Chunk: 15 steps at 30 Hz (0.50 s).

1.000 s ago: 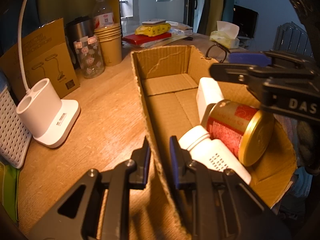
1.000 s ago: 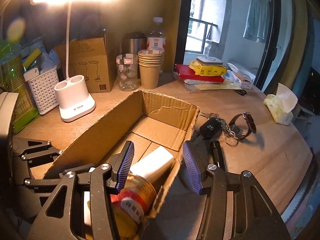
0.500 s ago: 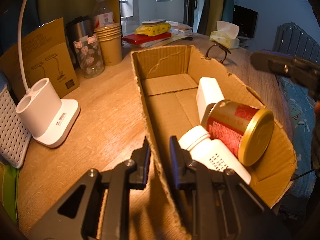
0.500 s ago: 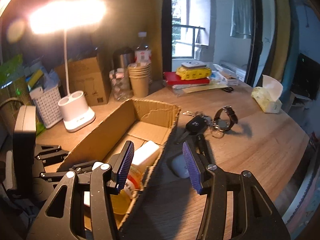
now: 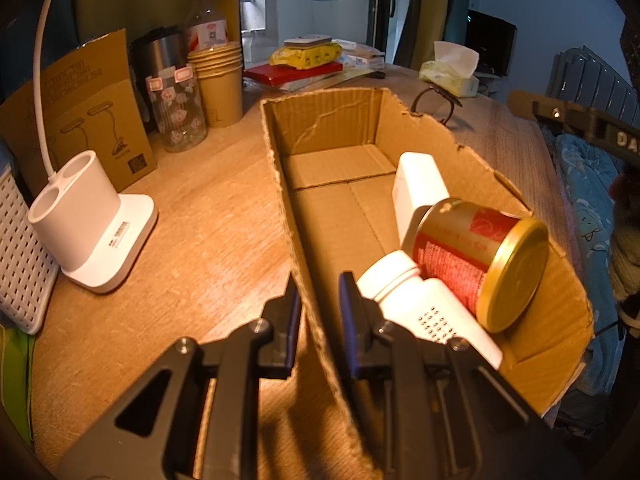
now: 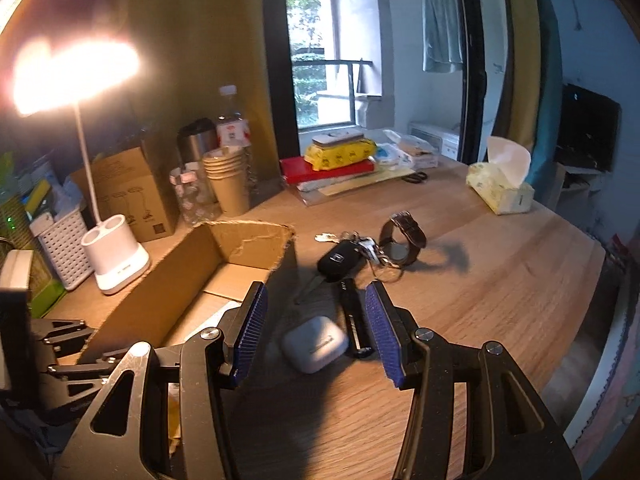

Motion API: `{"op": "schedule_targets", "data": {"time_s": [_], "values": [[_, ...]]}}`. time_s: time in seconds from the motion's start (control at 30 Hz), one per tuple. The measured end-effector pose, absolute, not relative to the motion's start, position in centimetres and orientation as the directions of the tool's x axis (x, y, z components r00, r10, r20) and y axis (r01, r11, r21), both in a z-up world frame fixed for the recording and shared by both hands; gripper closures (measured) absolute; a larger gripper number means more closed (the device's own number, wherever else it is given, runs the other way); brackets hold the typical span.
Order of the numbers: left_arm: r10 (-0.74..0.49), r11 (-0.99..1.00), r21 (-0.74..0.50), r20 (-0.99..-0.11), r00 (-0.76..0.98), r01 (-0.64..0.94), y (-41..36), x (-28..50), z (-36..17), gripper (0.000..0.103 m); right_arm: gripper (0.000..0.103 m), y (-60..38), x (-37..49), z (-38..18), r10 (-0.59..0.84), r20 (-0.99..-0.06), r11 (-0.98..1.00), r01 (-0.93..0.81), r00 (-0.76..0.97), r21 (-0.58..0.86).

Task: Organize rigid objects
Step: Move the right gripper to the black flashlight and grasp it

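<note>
Spreading across the frame, the wooden table (image 6: 500,288) still has loose stuff at 12 o'clock of the right hand-held gripper (image 6: 316,334), whose jaws are spread and empty. The cardboard box (image 5: 332,140) is maybe half done: a red can (image 5: 476,252), a white bottle (image 5: 420,300) and a white block (image 5: 418,184) already lie inside. The left hand-held gripper (image 5: 318,312) is pinched on the box's side wall. Still outside, I'd say: watch (image 6: 404,236), car keys (image 6: 344,260), black pen (image 6: 354,320) and the earbud case (image 6: 314,344) right between the blue pads.
</note>
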<state>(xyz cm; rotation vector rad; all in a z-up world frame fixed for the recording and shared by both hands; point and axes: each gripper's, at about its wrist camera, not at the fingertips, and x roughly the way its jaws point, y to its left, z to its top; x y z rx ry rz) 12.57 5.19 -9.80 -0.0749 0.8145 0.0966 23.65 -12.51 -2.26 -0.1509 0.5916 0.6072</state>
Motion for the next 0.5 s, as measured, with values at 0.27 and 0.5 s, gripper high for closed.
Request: {"op": "schedule_targets", "data": {"time_s": [0.27,0.5], "values": [[0.052,0.993,-0.035,-0.731,0.680,-0.114,5.3,12.7,-9.9,0.083,0.049,-12.8,26.1,-4.3,0.461,-0.604,0.832,-0.554,0.650,0.039],[0.047,0.993,-0.042,-0.733,0.679,-0.114,5.4,12.7,-9.9,0.083,0.049,-13.1,28.0,-5.5,0.445,-0.621,0.842,-0.538,0.646,0.043]]}}
